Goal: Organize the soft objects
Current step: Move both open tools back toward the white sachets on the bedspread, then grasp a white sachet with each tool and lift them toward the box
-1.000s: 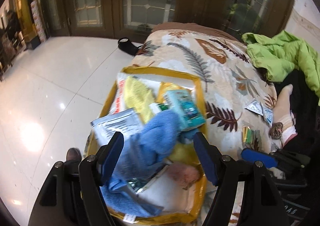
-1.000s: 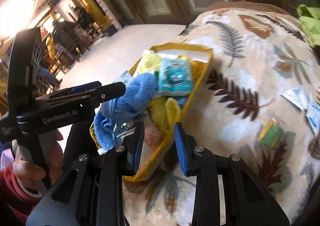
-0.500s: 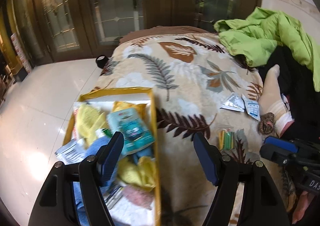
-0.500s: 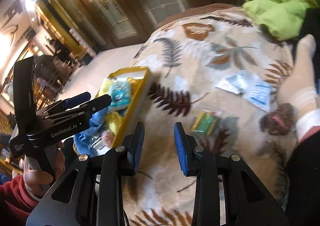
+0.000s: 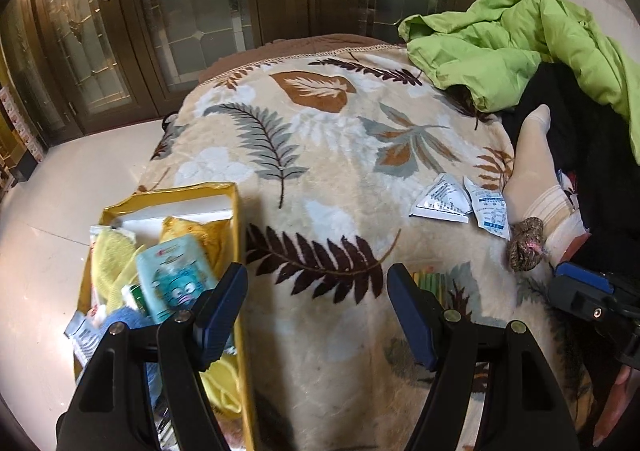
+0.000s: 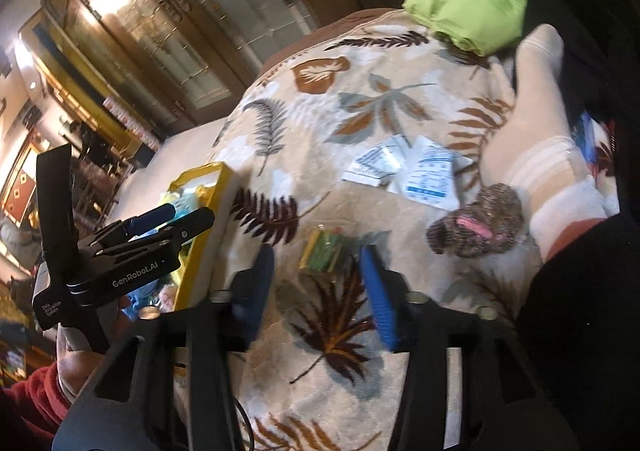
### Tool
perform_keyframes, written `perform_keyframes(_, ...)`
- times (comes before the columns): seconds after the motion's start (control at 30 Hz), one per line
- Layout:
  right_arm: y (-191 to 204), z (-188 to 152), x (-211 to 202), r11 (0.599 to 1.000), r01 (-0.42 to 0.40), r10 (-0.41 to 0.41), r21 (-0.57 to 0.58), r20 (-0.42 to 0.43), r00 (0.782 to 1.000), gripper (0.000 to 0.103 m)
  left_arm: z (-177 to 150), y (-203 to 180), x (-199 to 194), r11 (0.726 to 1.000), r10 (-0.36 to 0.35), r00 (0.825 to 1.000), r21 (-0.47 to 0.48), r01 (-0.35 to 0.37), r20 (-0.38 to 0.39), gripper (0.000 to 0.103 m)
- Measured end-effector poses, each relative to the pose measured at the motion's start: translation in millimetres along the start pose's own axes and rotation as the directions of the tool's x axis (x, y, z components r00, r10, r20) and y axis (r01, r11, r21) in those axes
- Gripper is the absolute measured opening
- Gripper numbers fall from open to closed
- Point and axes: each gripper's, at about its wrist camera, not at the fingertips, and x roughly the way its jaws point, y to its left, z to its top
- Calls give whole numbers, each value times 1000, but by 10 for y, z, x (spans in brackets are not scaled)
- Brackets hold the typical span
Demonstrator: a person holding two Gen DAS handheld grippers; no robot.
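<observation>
A yellow-rimmed clear bag (image 5: 236,251) lies at the blanket's left edge, holding a teal packet (image 5: 174,279), yellow cloths and a blue towel (image 5: 120,321). It also shows in the right wrist view (image 6: 208,211). My left gripper (image 5: 316,299) is open and empty over the leaf-print blanket (image 5: 320,155), right of the bag. My right gripper (image 6: 320,283) is open and empty, just short of a small green-yellow packet (image 6: 326,247), also in the left wrist view (image 5: 432,281). Two white sachets (image 6: 404,171) and a brown scrunchie (image 6: 478,225) lie beyond.
A lime green jacket (image 5: 520,39) is heaped at the far right. A white sock (image 6: 544,123) rests by the scrunchie. Dark clothing lies at the right edge. White tiled floor (image 5: 44,219) is left of the bed, with glass-panelled wooden doors behind.
Both grippers have swung right, away from the bag. The left one now hangs over bare blanket. The right one has opened wider and come close to the green-yellow packet.
</observation>
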Motion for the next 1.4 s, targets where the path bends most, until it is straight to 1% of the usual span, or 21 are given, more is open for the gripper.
perform_keyframes(0.13,-118,19,37,999,22,-22,24,-3,1000,48,130,129,92,997,-68,997,-49,66,-40,72)
perform_keyframes(0.27,-237,92,105,997,59,-58,46,-9,998,48,292,258,247,978,-182,977,-126,168,-109,72)
perform_keyframes(0.33,-303,159,153,995,78,-77,60,-9,997,48,361,240,294,976,-191,975,-129,176,-116,72)
perform_keyframes(0.43,-386,263,233,990,112,-112,82,-8,994,48,497,106,400,978,-196,973,-103,184,-125,73)
perform_keyframes(0.53,-477,419,382,984,148,-147,103,-10,989,48,625,-95,608,972,-231,959,-84,220,-164,73)
perform_keyframes(0.63,-545,535,516,975,176,-176,135,-13,984,48,699,-310,865,973,-232,949,-48,228,-212,73)
perform_keyframes(0.7,-627,606,621,969,164,-163,185,-21,986,48,710,-445,1034,975,-218,946,-24,219,-240,73)
perform_keyframes(0.73,-667,641,684,965,161,-158,207,-32,987,48,714,-478,1075,976,-216,945,-16,219,-246,73)
perform_keyframes(0.8,-727,689,789,955,191,-184,229,-51,982,48,727,-545,1174,976,-211,944,0,218,-255,73)
perform_keyframes(0.9,-780,727,904,947,218,-207,237,-67,976,49,765,-599,1269,973,-217,943,28,231,-253,73)
perform_keyframes(0.93,-792,732,937,944,229,-217,235,-77,973,54,778,-610,1289,971,-216,944,41,233,-250,73)
perform_keyframes(0.97,-804,735,977,940,251,-235,233,-94,967,56,788,-639,1307,966,-229,940,60,251,-253,73)
perform_keyframes(1.03,-841,726,1041,932,283,-261,228,-121,958,56,817,-693,1346,956,-248,932,87,279,-265,73)
perform_keyframes(1.07,-848,720,1080,934,294,-270,204,-134,953,56,813,-729,1360,952,-249,930,108,286,-272,73)
perform_keyframes(1.1,-831,720,1096,937,299,-277,179,-135,951,55,813,-755,1367,949,-249,929,122,290,-276,73)
perform_keyframes(1.17,-811,721,1123,941,304,-283,147,-147,948,44,811,-798,1412,945,-245,925,142,295,-292,73)
perform_keyframes(1.2,-807,723,1118,942,306,-286,138,-149,947,28,809,-823,1435,942,-246,922,149,300,-299,73)
perform_keyframes(1.23,-810,721,1103,942,308,-288,134,-152,946,25,805,-846,1456,939,-249,919,156,306,-305,73)
perform_keyframes(1.3,-858,702,1043,947,278,-255,160,-149,955,24,782,-911,1501,931,-253,913,176,320,-320,73)
perform_keyframes(1.37,-883,660,966,950,262,-241,169,-134,961,24,755,-1002,1502,925,-236,920,218,311,-314,73)
perform_keyframes(1.4,-893,642,906,951,252,-233,178,-118,965,24,748,-1035,1504,920,-241,918,226,319,-315,73)
